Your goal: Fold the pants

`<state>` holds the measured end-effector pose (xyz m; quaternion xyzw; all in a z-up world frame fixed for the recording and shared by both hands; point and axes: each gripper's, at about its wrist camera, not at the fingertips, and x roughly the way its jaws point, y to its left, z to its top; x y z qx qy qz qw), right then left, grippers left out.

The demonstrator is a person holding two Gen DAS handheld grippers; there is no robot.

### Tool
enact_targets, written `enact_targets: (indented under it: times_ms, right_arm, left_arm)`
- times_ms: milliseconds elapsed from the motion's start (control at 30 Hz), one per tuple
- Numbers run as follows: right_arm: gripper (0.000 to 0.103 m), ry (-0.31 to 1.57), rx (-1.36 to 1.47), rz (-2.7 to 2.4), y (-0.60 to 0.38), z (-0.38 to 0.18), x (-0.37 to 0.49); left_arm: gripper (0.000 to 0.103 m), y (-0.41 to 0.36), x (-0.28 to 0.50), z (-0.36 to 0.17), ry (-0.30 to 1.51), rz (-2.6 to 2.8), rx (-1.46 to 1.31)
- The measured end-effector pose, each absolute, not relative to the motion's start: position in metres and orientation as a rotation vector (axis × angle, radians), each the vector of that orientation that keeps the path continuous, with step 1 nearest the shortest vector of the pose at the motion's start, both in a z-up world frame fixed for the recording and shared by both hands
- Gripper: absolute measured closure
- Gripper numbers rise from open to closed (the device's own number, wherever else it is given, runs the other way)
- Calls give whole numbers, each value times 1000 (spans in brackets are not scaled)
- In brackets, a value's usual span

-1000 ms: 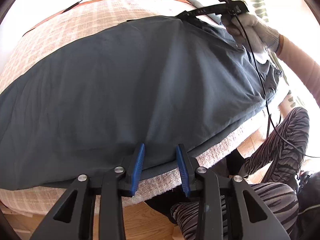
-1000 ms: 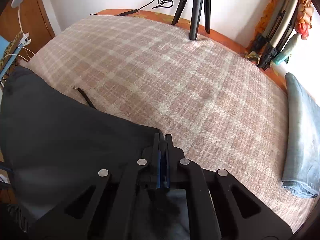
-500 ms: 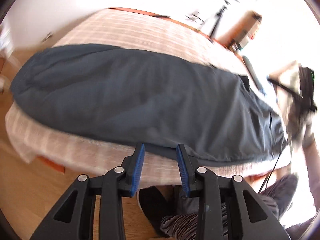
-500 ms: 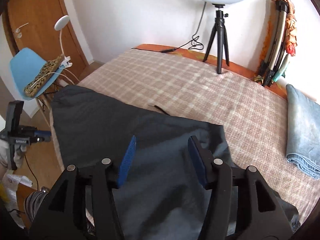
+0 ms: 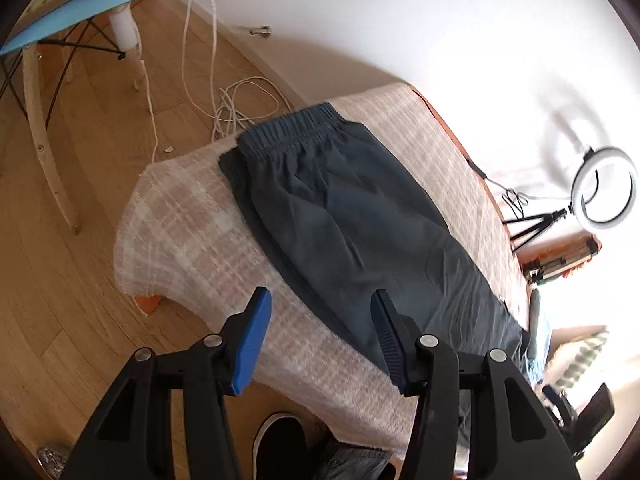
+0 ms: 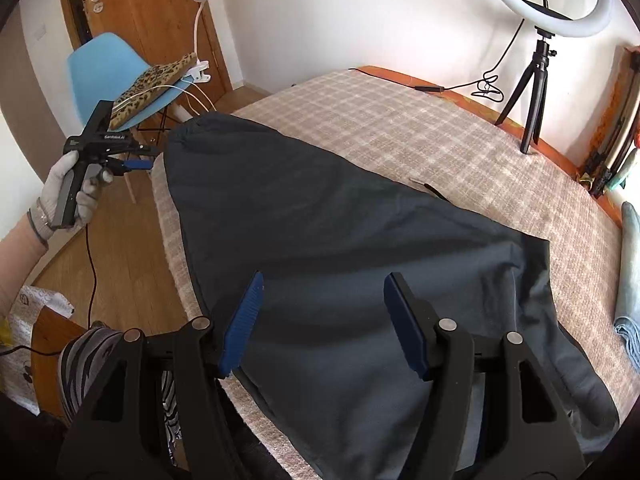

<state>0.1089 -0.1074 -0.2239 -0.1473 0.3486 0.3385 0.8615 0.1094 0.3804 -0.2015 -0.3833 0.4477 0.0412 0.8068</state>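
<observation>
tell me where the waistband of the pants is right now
In the left wrist view the elastic waistband lies at the far corner of the plaid bed, nearest the white cables on the floor, well ahead of the open left claw.

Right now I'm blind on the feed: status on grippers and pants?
Left gripper open, right gripper open, jaws just widened, nothing between. Pants flat along bed, waistband at corner. Nothing on pants.

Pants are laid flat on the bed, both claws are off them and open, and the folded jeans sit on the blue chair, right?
Not quite: the jeans lie on the bed, at its right edge in the right wrist view. The chair holds a leopard-print item. The rest stands: pants flat, left claw and right claw open.
</observation>
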Motion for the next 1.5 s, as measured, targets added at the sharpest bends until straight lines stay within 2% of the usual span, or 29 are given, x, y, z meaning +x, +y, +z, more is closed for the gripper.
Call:
enact_targets:
  times_ms: [400, 833, 900, 967, 1067, 1233, 1500]
  right_arm:
    - [37, 745, -282, 664, -115, -225, 114]
    - [37, 764, -255, 644, -119, -232, 125]
    - [37, 767, -257, 648, -116, -232, 127]
    - [37, 769, -255, 653, -112, -232, 129]
    - [37, 776, -252, 663, -104, -231, 132]
    - [37, 801, -263, 680, -83, -226, 140]
    - [37, 846, -250, 784, -3, -192, 172]
  left_arm:
    - [54, 427, 139, -231, 908, 196, -932]
    - [54, 429, 153, -233, 804, 224, -946]
    - [58, 428, 155, -232, 801, 234, -926]
    - [71, 429, 155, -233, 799, 251, -909]
    - [79, 431, 152, -236, 779, 253, -915]
    - [84, 424, 153, -233, 768, 263, -827]
    - [87, 395, 152, -213, 717, 277, -592]
